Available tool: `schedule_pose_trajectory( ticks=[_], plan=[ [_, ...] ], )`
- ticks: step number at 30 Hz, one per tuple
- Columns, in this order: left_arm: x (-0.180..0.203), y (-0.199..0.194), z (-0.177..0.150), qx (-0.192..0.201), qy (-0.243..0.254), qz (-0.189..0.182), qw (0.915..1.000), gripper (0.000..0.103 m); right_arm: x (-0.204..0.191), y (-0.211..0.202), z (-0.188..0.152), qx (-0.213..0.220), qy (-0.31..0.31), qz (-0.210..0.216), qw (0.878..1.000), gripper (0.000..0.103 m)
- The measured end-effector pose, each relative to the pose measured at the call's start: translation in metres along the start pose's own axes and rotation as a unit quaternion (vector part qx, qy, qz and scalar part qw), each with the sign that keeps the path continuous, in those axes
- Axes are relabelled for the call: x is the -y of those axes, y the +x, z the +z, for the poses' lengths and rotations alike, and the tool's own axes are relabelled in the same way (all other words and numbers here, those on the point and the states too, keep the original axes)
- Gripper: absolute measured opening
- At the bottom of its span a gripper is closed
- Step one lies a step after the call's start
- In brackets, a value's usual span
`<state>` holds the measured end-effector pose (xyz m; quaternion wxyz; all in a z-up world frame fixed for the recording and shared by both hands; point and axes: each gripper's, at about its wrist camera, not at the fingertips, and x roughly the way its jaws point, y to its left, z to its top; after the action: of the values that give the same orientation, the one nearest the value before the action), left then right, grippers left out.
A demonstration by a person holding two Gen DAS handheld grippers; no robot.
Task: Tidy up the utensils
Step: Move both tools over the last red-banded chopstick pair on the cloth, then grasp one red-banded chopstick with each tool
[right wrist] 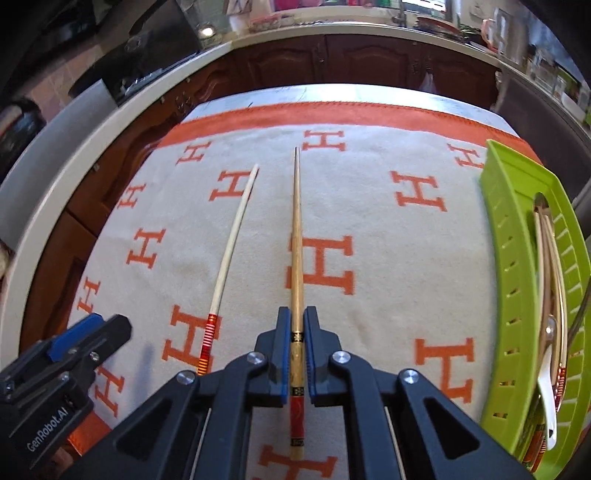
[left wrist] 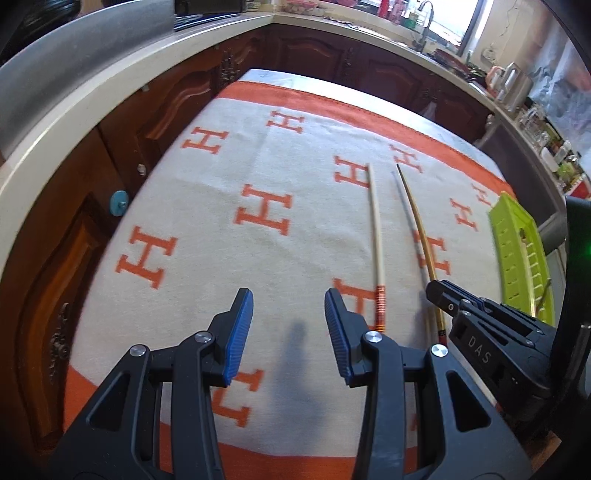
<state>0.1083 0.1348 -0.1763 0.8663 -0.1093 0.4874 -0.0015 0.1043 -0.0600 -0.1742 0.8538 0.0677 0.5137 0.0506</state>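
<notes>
R gripper [right wrist: 295,354] clamped on the golden chopstick [right wrist: 296,236], L gripper [left wrist: 289,332] empty w/ jaws partway open.

Right wrist view: jaws pinch the chopstick near its red end, tip pointing away over the H-print cloth [right wrist: 369,206]. Pale chopstick [right wrist: 231,243] lies just left of it on the cloth. Only this view shows inside the green tray [right wrist: 517,258] at the right: spoon [right wrist: 548,398] + more chopsticks. Left wrist view mostly gives the tray's rim, but shows nothing btwn L jaws.

Bright daylight enters from the far window [left wrist: 448,20]; soft shadows fall beneath the tongs, fisheye bending darkens edges, slight blur throughout.
</notes>
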Motion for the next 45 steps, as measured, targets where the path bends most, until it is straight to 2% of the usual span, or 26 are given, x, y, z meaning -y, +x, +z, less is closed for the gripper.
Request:
schedule_pose_trajectory(
  ticks=[3, 7, 12, 15, 20, 22, 30, 37, 41, 45],
  plan=[
    [0.010, 0.006, 0.005, -0.008, -0.003, -0.032, 0.9995, 0.051, 0.013, -0.013, 0.001, 0.019, 0.014, 0.008, 1.000, 0.006],
    [0.035, 0.020, 0.011, -0.023, 0.015, -0.045, 0.9986, 0.051, 0.028, -0.027, 0.003, 0.037, 0.033, 0.022, 0.999, 0.006],
    [0.071, 0.046, 0.014, -0.037, 0.053, -0.012, 0.9978, 0.051, 0.047, -0.046, 0.004, 0.055, 0.049, 0.040, 0.996, 0.006],
    [0.082, 0.061, 0.013, -0.043, 0.055, 0.015, 0.9974, 0.051, 0.056, -0.053, 0.003, 0.065, 0.057, 0.049, 0.995, 0.006],
    [0.091, 0.065, 0.011, -0.021, 0.065, 0.047, 0.9965, 0.051, 0.069, -0.061, -0.002, 0.071, 0.067, 0.065, 0.993, 0.006],
    [0.091, 0.064, 0.010, -0.015, 0.064, 0.052, 0.9965, 0.048, 0.072, -0.063, -0.003, 0.072, 0.070, 0.071, 0.992, 0.006],
    [0.081, 0.061, 0.010, 0.007, 0.047, 0.057, 0.9972, 0.005, 0.084, -0.066, -0.007, 0.073, 0.081, 0.084, 0.990, 0.006],
    [0.078, 0.060, 0.011, 0.004, 0.038, 0.054, 0.9978, 0.003, 0.091, -0.077, -0.011, 0.085, 0.080, 0.087, 0.989, 0.006],
    [0.082, 0.053, 0.011, -0.011, 0.025, 0.031, 0.9991, 0.003, 0.099, -0.088, -0.013, 0.097, 0.083, 0.085, 0.988, 0.006],
    [0.106, 0.031, 0.011, -0.005, 0.046, 0.001, 0.9989, 0.003, 0.114, -0.098, -0.014, 0.106, 0.097, 0.080, 0.986, 0.006]
  ],
)
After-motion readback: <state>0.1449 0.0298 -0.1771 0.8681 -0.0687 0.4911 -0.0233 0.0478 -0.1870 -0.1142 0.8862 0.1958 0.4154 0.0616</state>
